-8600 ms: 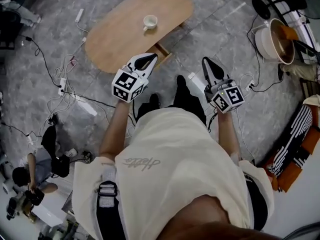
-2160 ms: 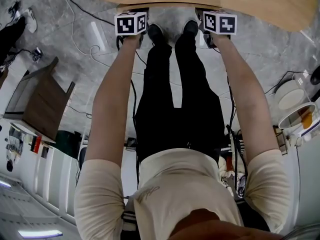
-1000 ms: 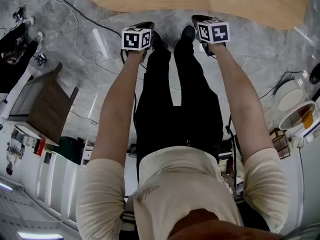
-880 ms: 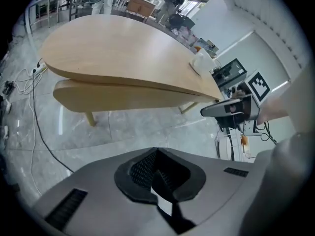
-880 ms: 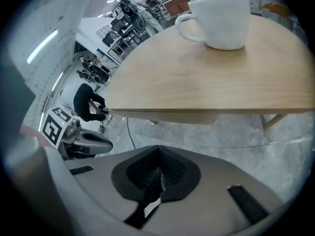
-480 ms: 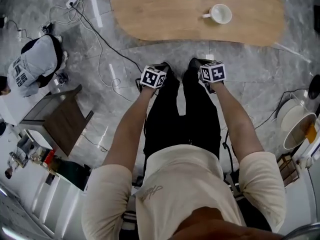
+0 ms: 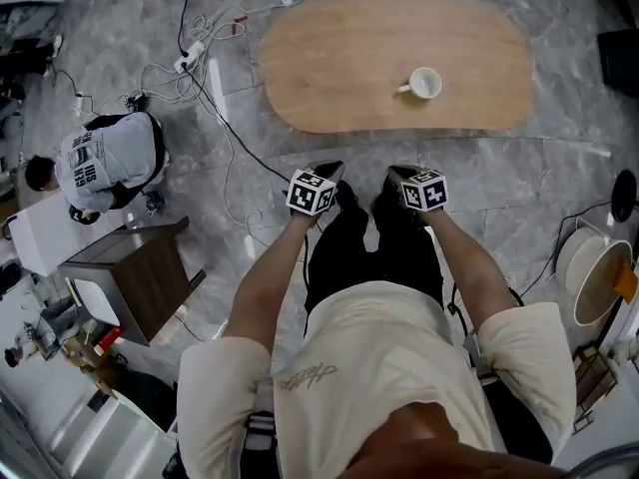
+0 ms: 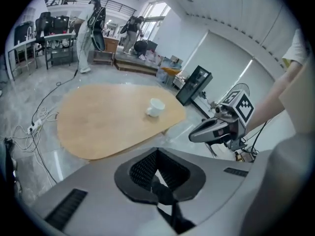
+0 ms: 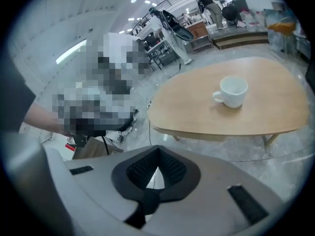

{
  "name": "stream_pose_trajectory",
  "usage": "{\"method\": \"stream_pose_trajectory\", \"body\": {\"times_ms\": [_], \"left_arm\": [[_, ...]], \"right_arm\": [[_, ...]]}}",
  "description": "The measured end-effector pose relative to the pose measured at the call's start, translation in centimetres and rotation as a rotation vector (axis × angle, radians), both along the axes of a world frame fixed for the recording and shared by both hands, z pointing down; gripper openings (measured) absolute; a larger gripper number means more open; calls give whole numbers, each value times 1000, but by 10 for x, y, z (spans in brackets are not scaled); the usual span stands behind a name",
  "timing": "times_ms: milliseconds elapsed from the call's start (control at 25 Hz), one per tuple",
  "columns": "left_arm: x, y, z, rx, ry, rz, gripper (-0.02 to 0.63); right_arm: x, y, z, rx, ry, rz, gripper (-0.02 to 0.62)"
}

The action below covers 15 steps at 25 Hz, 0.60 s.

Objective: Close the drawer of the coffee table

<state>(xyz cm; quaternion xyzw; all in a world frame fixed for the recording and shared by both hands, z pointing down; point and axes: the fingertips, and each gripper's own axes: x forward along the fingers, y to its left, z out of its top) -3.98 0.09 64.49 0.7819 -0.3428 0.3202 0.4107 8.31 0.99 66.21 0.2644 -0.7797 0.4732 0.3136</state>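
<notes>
Counter (image 7: pixel 339 68), an oval with a light wood top, lies at the top of the head view on a grey marbled floor (image 7: pixel 559 183), with a white cup (image 7: pixel 424 83) standing on its right half. Just short of the counter's near edge, and apart from it, the left hand-held gripper (image 7: pixel 333 169) and the right hand-held gripper (image 7: pixel 396 173) are held side by side, both pointing at the counter. To the counter's left a person (image 7: pixel 110 163) crouches beside loose cables (image 7: pixel 200 43), and nearer than that stands a brown cabinet (image 7: pixel 140 277). From above, no drawer front can be told apart from the counter's edge. In the left gripper view the jaws are pressed together at their tips with nothing between them. The counter fills the middle ground beyond them, and the right hand-held gripper shows off to the right. In the right gripper view the jaws likewise meet tip to tip and hold nothing. The counter's near edge runs across ahead, with the cup on top.
</notes>
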Motion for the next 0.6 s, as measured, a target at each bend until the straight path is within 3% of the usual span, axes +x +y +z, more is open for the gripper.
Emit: {"method": "stream_pose_trajectory", "body": {"times_ms": [240,360,480,600], "left_arm": [[23,22,-81,127,36,95,5],[28,35,-109,171,46,100,5],[29,25,-141,226,76,41,5],[20,3,-186,260,193,-119,5]], "right_arm": [[-4,6,-94,126,-105,79,-6],[-6,7,-138,202,-147,130,-6],[-10,-3,-182,321,-166,109,-6],[-24,-11,-226,423,-189,41,-6]]}}
